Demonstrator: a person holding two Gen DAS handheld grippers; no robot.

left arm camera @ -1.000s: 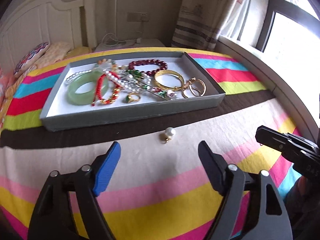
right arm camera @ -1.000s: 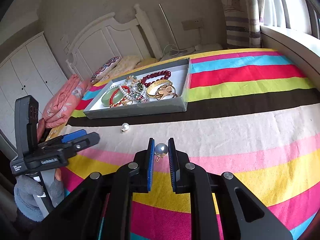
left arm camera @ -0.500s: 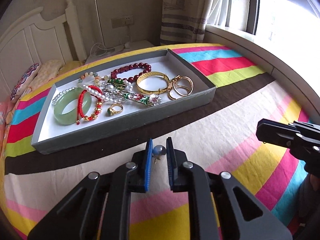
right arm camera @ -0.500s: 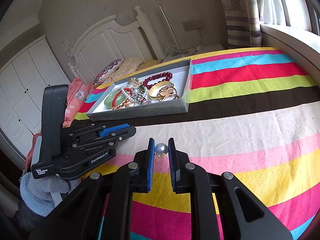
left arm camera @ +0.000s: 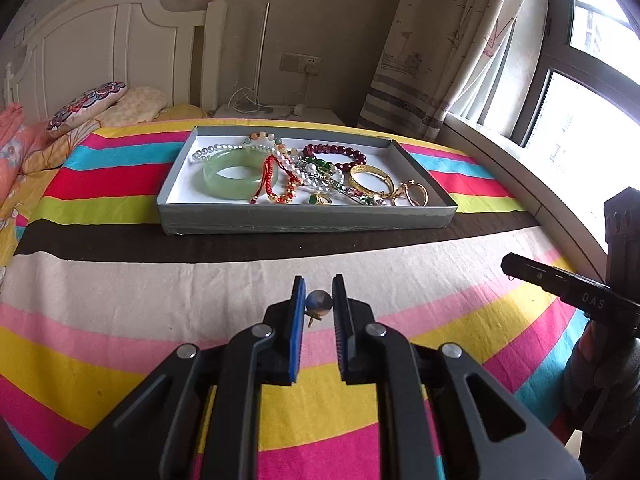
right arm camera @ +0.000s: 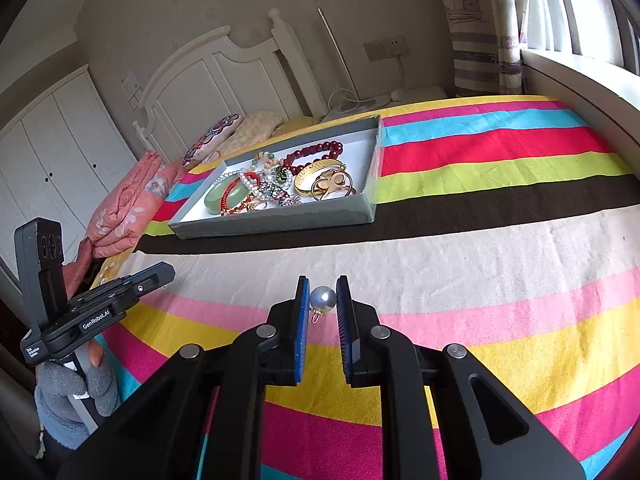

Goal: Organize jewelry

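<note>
White headboard (left arm camera: pixel 120 44), beige wall (left arm camera: pixel 320 8)

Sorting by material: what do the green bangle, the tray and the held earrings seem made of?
Green bangle: translucent and glossy, likely jade or glass. Tray: matte grey, white inside, probably cardboard. Each pearl earring looks lustrous grey with a gold-coloured fitting; real or imitation is unclear.

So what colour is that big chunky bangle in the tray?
Pale, milky green, like jade. The bangle shows best in the left wrist view, at the tray's left end.
</note>
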